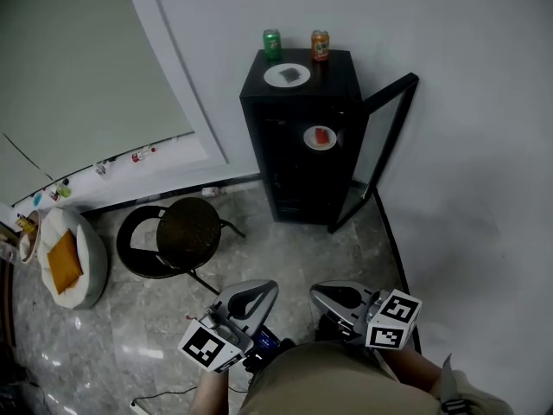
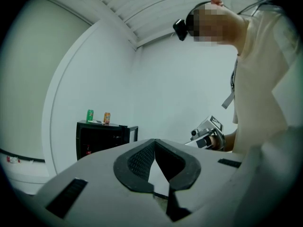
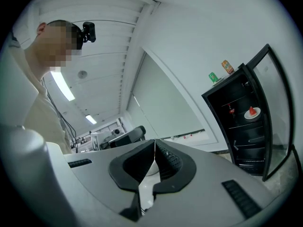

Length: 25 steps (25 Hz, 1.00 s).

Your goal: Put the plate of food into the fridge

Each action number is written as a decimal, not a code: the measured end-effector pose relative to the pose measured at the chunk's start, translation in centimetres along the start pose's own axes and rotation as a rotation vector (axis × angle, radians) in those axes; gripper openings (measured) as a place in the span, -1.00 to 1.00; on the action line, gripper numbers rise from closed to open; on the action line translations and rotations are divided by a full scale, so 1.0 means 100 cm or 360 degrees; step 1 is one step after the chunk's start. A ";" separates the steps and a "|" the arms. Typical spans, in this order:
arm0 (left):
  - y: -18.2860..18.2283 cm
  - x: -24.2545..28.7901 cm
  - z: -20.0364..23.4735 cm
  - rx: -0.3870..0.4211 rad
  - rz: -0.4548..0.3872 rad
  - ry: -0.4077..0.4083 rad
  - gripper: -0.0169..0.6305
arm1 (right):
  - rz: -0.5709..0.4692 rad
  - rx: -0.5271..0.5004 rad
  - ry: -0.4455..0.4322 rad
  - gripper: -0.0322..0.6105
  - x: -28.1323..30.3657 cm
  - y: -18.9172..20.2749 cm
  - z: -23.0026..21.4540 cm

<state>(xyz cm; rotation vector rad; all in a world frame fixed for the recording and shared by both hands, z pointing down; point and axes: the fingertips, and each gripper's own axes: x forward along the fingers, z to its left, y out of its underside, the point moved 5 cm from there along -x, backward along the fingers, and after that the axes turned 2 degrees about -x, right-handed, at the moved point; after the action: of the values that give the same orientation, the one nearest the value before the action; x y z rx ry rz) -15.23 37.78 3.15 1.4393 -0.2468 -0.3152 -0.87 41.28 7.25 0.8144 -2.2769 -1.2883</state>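
Note:
A black mini fridge stands against the far wall with its glass door swung open to the right. Inside, on a shelf, sits a white plate with red food. On top of the fridge lie a second white plate with dark food, a green can and an orange can. My left gripper and right gripper are held level near my body, well short of the fridge. Both are shut with nothing in them.
A dark round stool and a black ring-shaped base stand left of the fridge. Further left a white cushion holds an orange pillow. The white wall runs close along the right. Marble floor lies between me and the fridge.

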 end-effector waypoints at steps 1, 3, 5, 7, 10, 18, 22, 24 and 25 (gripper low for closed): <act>-0.001 0.005 0.000 0.0003 0.0003 -0.0008 -0.92 | 0.0006 0.0001 -0.0010 -0.83 -0.002 -0.002 -0.005; -0.002 0.014 -0.001 0.0009 0.0013 -0.0029 -0.92 | 0.0021 0.0001 -0.0039 -0.83 -0.004 -0.005 -0.012; -0.001 0.025 -0.001 0.0016 0.0039 -0.0053 -0.92 | 0.0032 0.0002 -0.0070 -0.83 -0.007 -0.010 -0.022; 0.004 0.034 0.000 0.0024 0.0096 -0.0094 -0.92 | 0.0039 0.0011 -0.0096 -0.83 -0.010 -0.014 -0.032; 0.007 0.046 0.000 0.0042 0.0132 -0.0136 -0.92 | 0.0055 0.0035 -0.0133 -0.83 -0.015 -0.015 -0.043; 0.013 0.089 -0.007 0.0078 0.0269 -0.0159 -0.92 | 0.0081 0.0063 -0.0179 -0.83 -0.038 -0.017 -0.075; 0.014 0.108 -0.007 0.0115 0.0291 -0.0137 -0.92 | 0.0067 0.0086 -0.0145 -0.83 -0.050 -0.017 -0.090; 0.011 0.114 -0.007 0.0128 0.0291 -0.0126 -0.92 | 0.0055 0.0101 -0.0131 -0.83 -0.054 -0.018 -0.093; 0.010 0.116 -0.007 0.0129 0.0291 -0.0121 -0.92 | 0.0054 0.0103 -0.0125 -0.83 -0.055 -0.018 -0.095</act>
<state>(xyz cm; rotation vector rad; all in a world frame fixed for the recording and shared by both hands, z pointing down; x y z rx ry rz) -4.08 34.37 3.83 1.4742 -0.4543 -0.2124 9.42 38.17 10.06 0.7560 -2.3950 -1.2581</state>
